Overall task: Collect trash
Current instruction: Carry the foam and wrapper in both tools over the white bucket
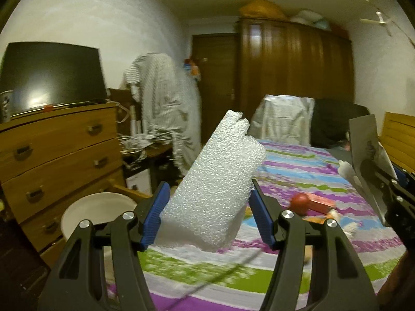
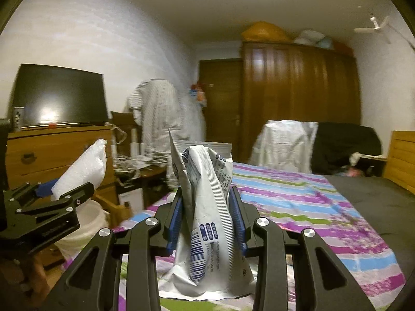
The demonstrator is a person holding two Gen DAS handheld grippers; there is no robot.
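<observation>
Both grippers loaded above the bed.

Left gripper (image 1: 207,212): jaws clamped on a white foam block (image 1: 218,184), tilted. Right gripper (image 2: 206,223): jaws clamped on a crumpled printed wrapper (image 2: 210,207). White bucket (image 1: 98,212) stands beside the striped bed (image 1: 298,171).

The foam piece (image 1: 218,178) sits between the pads of the left gripper (image 1: 207,211), tilted toward one o'clock, above the near end of the bed (image 1: 298,171). At nine o'clock stands a chest of drawers (image 1: 59,150) with a monitor (image 1: 52,75) on top; a bucket (image 1: 96,215) sits on the floor between chest and bed. At twelve – behind the bed – stands the wardrobe (image 1: 293,75), bundles (image 1: 262,9) on top. The right gripper (image 2: 207,219) clamps a crumpled wrapper (image 2: 210,204) upright – at three o'clock of the left one.
</observation>
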